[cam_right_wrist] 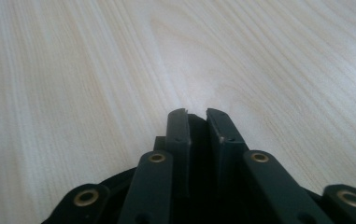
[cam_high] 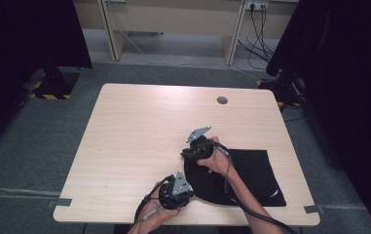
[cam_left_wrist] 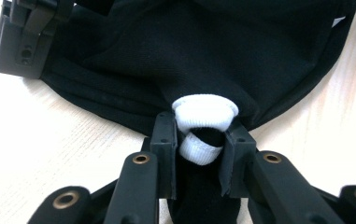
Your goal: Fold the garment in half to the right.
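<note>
— Black garment, where does it lie?

— On the near right part of the desk, spread flat, its rounded edge bulging toward the middle. A white mark shows near its near right corner.

— And the left tongs?

— Down at the near edge of the desk, at the garment's near left edge. In the left gripper view they are clamped on a bunched fold of the black cloth, with a white ribbed band squeezed up between the pads. The cloth rises in a ridge away from the grip.

— The right tongs?

— At the far left edge of the garment, held by the right hand. In the right gripper view the tongs stand nearly together, a thin dark layer pinched between the pads; it looks like cloth, though I cannot tell for sure. Beyond the tips is bare pale wood.

— Anything else on the desk?

— A round grey cable port near the far edge, well apart from the garment.
</note>
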### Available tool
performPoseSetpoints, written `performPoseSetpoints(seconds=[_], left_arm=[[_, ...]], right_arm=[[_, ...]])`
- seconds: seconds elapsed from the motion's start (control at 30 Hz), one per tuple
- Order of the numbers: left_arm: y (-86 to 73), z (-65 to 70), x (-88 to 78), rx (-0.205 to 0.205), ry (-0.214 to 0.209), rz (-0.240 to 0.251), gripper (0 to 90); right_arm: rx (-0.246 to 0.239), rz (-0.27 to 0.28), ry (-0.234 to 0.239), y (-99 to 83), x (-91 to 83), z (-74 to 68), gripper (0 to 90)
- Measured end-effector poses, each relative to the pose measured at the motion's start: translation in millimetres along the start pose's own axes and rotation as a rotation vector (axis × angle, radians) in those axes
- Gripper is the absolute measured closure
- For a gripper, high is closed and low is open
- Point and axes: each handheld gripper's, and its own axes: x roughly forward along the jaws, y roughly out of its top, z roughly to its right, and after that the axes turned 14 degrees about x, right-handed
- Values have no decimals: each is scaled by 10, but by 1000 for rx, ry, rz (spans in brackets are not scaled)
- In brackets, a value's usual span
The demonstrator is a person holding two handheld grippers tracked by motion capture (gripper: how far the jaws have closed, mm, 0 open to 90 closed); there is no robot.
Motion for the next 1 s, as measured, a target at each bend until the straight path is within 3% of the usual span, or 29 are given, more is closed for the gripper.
performPoseSetpoints(seconds=[0.27, 0.4, 0.57, 0.8, 1.0], left_arm=[[15, -80, -114, -27, -11, 31, 720], [150, -171, -378, -17, 0, 69, 722], [269, -245, -534, -36, -14, 82, 726], [579, -271, -597, 14, -19, 92, 729], [899, -243, -515, 66, -35, 98, 728]], right_arm=[[15, 89, 62, 92, -191, -22, 845], [22, 157, 89, 182, -386, -24, 848], [21, 207, 108, 254, -533, -35, 849], [28, 263, 101, 276, -800, 12, 851], [38, 299, 73, 169, -1076, 120, 851]])
